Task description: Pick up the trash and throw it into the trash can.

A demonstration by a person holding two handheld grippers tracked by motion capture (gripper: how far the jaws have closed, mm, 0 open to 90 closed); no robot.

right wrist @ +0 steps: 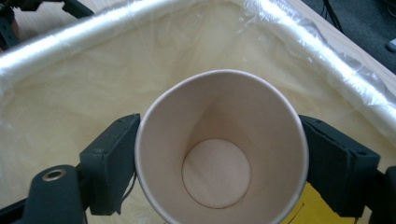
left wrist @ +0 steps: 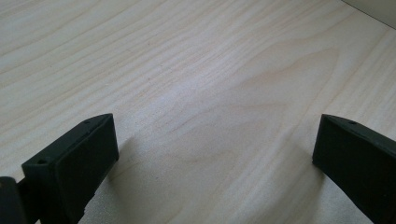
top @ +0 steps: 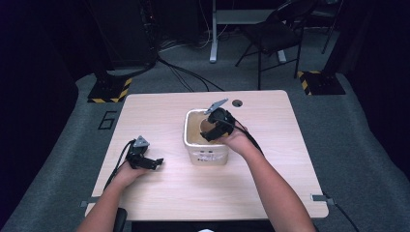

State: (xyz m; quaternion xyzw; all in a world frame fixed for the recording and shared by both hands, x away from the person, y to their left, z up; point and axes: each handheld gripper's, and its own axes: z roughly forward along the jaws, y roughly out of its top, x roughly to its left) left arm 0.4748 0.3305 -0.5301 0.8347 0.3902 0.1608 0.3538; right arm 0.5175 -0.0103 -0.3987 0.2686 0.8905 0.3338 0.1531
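- The plain paper cup (right wrist: 221, 149), its mouth facing the right gripper view's camera, sits clamped between the right gripper (top: 212, 130) jaws, over the open white plastic-lined bin (top: 193, 145).
- The bin's glossy liner rim (right wrist: 84, 32) rings the cup closely on all sides.
- The bin stands mid-way across the pale wooden table (top: 270, 183), just in front of a round cable hole (top: 237, 103).
- The left gripper (top: 157, 163) rests on bare table well left of the bin, jaws wide and empty.
- Broad free tabletop lies toward the near edge.
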